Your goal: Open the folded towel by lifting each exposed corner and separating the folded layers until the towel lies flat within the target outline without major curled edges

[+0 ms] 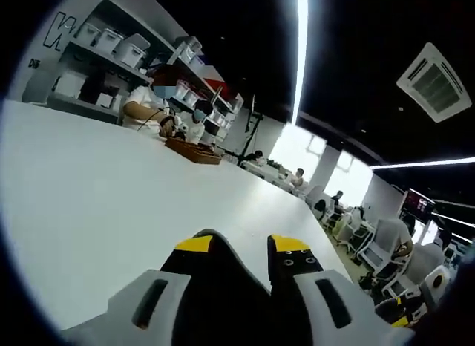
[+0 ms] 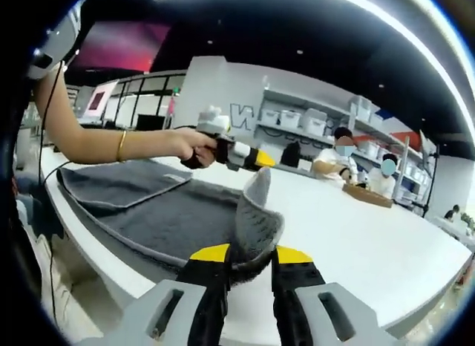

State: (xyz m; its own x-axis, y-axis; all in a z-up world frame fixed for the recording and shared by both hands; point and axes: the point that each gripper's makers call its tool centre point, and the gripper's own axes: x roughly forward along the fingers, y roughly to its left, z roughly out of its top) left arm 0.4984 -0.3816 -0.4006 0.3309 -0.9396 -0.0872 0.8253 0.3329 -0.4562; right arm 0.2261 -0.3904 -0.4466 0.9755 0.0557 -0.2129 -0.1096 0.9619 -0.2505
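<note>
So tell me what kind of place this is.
Probably a shared lab or workshop: a long white table with masked people working at its far end, wall shelves of storage bins, and rows of office chairs beyond.

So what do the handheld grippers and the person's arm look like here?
Both the left gripper and right gripper have black jaws with yellow tips on slotted grey bodies. The person's forearm is bare, with a gold bangle and a thin black cable.

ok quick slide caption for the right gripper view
Right gripper pinches a raised corner of the grey towel on the white table.
</note>
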